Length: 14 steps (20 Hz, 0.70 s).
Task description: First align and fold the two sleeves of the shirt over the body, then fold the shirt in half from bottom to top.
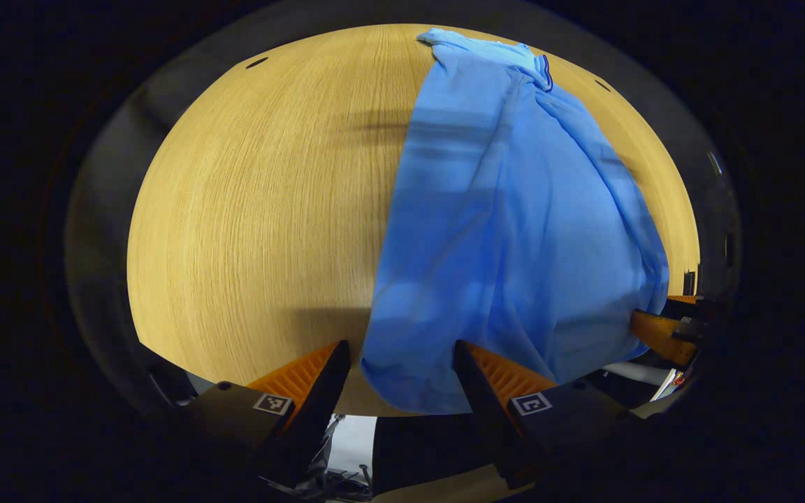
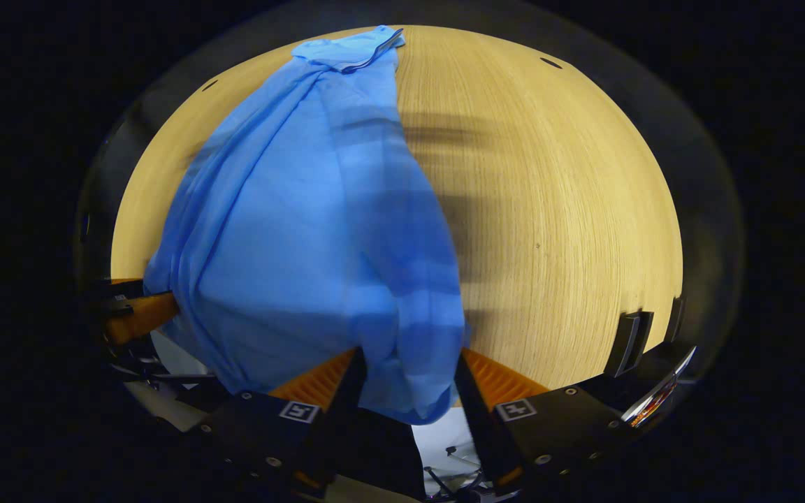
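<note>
Wooden table (image 1: 249, 209) under blue shirt (image 1: 507, 230)

The left gripper (image 1: 401, 374) has two wedge-shaped fingers rising from about six o'clock in the left gripper view — each backed by a ribbed panel and seated in a dark block. Each block carries a small square black-and-white marker on a white patch, one at seven o'clock, one at five.

The right gripper (image 2: 406, 381) in the right gripper view is built the same — ribbed panels, dark blocks, two square markers — and small round screws dot the blocks' upper faces.
</note>
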Tool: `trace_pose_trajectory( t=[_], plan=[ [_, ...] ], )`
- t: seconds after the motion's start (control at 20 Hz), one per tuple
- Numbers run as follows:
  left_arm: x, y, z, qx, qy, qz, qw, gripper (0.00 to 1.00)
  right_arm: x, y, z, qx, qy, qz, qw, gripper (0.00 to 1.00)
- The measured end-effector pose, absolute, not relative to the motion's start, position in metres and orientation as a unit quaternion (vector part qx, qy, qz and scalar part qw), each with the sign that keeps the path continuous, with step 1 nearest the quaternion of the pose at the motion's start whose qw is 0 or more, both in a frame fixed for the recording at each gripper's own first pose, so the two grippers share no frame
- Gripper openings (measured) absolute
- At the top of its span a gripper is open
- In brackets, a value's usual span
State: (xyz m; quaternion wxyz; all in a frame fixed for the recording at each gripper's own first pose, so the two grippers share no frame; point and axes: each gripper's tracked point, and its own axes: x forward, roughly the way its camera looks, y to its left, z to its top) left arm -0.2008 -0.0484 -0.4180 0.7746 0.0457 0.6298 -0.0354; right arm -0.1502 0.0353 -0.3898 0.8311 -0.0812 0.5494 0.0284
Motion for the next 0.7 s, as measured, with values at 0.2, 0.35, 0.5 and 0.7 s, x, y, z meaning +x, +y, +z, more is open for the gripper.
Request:
trace_pose_trajectory(
  t=[0.2,0.35,0.5,0.7],
  plan=[
    [-0.199,-0.053,-0.417,0.034,0.63,-0.032,0.775,0.45,-0.148,0.023,-0.39,-0.045,0.55,-0.002,0.834,0.15],
    [-0.199,-0.056,-0.419,0.02,0.633,-0.039,0.773,0.09,-0.149,0.029,-0.391,-0.028,0.558,0.013,0.829,0.02],
    [-0.206,-0.052,-0.418,-0.008,0.627,-0.043,0.777,0.09,-0.153,0.036,-0.389,-0.025,0.565,0.03,0.824,0.01],
    [-0.195,-0.053,-0.41,-0.017,0.628,-0.042,0.777,0.04,-0.144,0.044,-0.372,-0.012,0.558,0.038,0.829,0.01]
  ],
)
